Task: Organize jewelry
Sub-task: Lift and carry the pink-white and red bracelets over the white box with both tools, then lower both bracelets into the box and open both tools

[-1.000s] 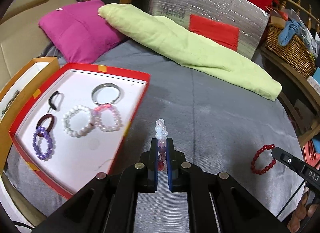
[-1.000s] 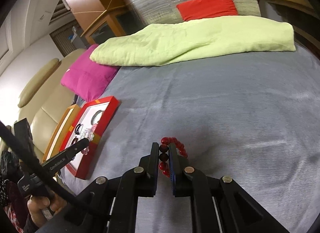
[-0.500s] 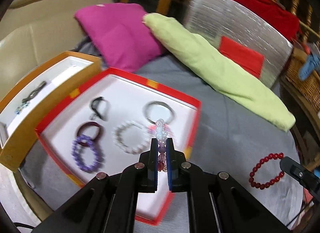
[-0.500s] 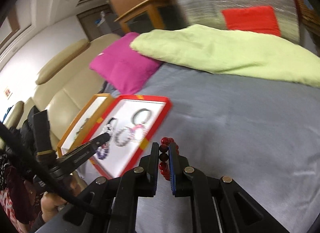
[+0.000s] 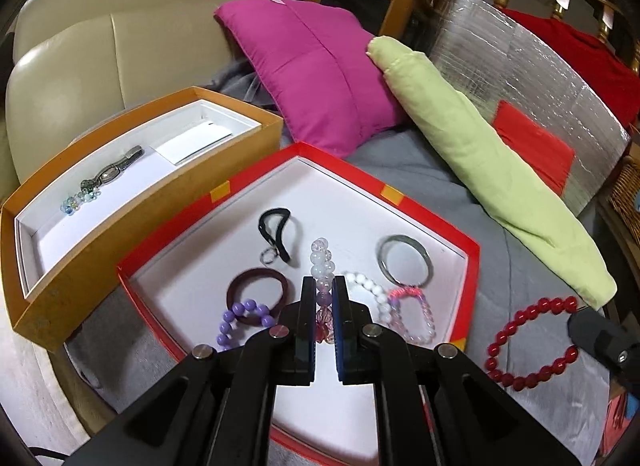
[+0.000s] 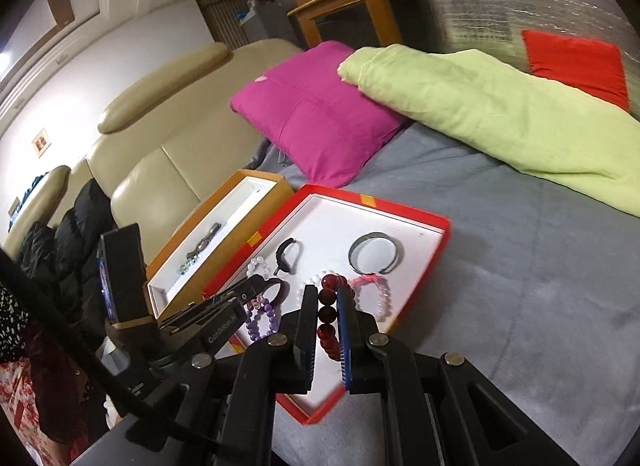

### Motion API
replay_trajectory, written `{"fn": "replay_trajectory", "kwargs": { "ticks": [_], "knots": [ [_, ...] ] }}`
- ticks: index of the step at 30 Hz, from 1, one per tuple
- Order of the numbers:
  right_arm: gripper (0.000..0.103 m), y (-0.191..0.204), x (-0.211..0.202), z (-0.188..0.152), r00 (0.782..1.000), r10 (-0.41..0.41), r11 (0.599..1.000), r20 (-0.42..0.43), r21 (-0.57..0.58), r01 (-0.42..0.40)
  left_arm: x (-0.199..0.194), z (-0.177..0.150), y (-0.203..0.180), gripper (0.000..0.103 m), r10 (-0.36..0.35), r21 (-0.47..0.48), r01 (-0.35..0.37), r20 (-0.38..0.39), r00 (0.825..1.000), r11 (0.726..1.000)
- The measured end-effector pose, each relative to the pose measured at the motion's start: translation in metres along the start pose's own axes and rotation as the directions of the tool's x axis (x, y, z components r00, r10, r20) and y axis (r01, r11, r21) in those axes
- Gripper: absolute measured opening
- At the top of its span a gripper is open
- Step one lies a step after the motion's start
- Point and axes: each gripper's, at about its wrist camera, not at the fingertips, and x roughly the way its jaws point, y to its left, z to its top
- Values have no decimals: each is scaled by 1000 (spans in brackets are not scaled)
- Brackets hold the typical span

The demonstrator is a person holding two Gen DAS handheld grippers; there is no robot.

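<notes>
Left gripper point(image 5: 324, 286) clamped on clear-and-pink bead bracelet point(image 5: 321, 262), fingers tight either side of beads, top loop sticking up past tips. Now hanging over middle of red tray point(image 5: 472, 262); 1 s ago hung over bare grey blanket point(image 5: 420, 169) just right of tray, 0.5 s ago only at tray's near right corner. Shifted left + fwd, grip unchanged.

Right gripper point(image 6: 326, 298) clamped on dark red bead bracelet point(image 6: 327, 306), beads stacked between fingers. 1 s ago well right of tray w/ tray small and far; 0.5 s ago nearer; now over tray's near right edge. Same bracelet seen in left view point(image 5: 532, 340) off tray's right side, dangling from right gripper's fingertip point(image 5: 596, 334).

In tray, all where they were: black band point(image 5: 276, 234) far left, maroon hair tie point(image 5: 257, 296) nearer, purple bead bracelet point(image 5: 240, 322) overlapping its near edge, white bead bracelet point(image 5: 372, 290) centre and partly hidden by left gripper, pink bead bracelet point(image 5: 416, 314) touching it on right, metal bangle point(image 5: 405, 266) beyond pink one.

Orange box point(image 5: 132, 242) touching tray's left side, w/ watch point(image 5: 112, 173) and small glass beads point(image 5: 78, 199) inside. Magenta cushion point(image 5: 320, 69) and green blanket roll point(image 5: 480, 153) beyond tray.
</notes>
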Motion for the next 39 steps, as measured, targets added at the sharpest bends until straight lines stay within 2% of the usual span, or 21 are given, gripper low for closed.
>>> {"fn": "replay_trajectory", "kwargs": {
  "ticks": [10,22,39],
  "knots": [
    [10,-1,35,5,998,-14,1000,-53,5,14,22,19,3,7,47,4,-47,7,999,999],
    [10,13,62,7,996,19,1000,-83,-4,-20,35,25,14,7,110,3,-110,2,994,994],
    [10,11,82,6,992,42,999,-119,8,-41,47,28,17,7,141,9,-141,-9,990,990]
  ]
}}
